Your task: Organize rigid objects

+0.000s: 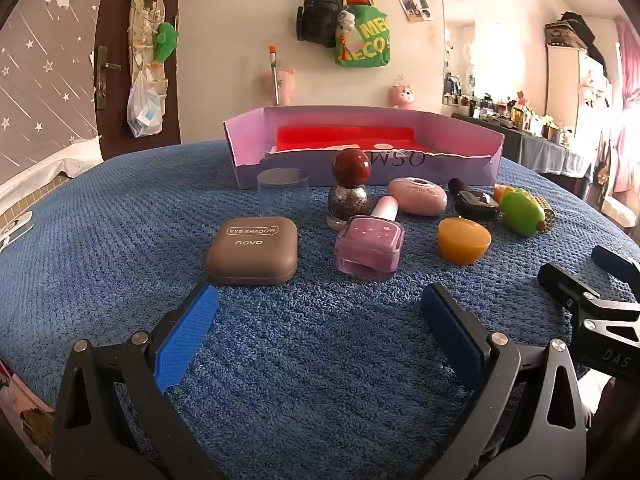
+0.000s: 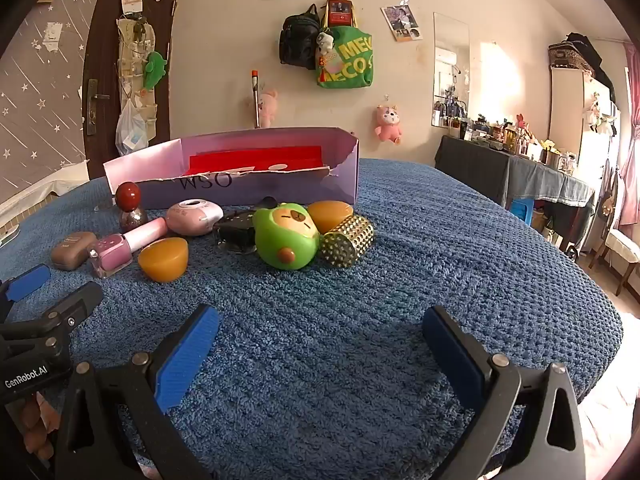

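Small objects lie on a blue towel (image 1: 312, 360) before a purple box (image 1: 364, 168) with a red inside. In the left wrist view a brown eyeshadow case (image 1: 253, 251), a clear cup (image 1: 283, 196), a red-capped glitter bottle (image 1: 349, 188), a pink polish bottle (image 1: 370, 247), a pink oval case (image 1: 417, 196), an orange half-shell (image 1: 463, 245), a black item (image 1: 476, 204) and a green toy (image 1: 520, 212) lie ahead. My left gripper (image 1: 320, 316) is open and empty, short of them. My right gripper (image 2: 320, 328) is open and empty, short of the green toy (image 2: 286, 240) and gold studded cylinder (image 2: 348, 244).
The purple box (image 2: 248, 190) stands at the towel's far side. Bare towel (image 2: 460, 248) stretches to the right of the objects. A door, hanging bags and a cluttered dark table (image 2: 520, 168) stand beyond. The other gripper (image 1: 592, 300) shows at the right edge of the left wrist view.
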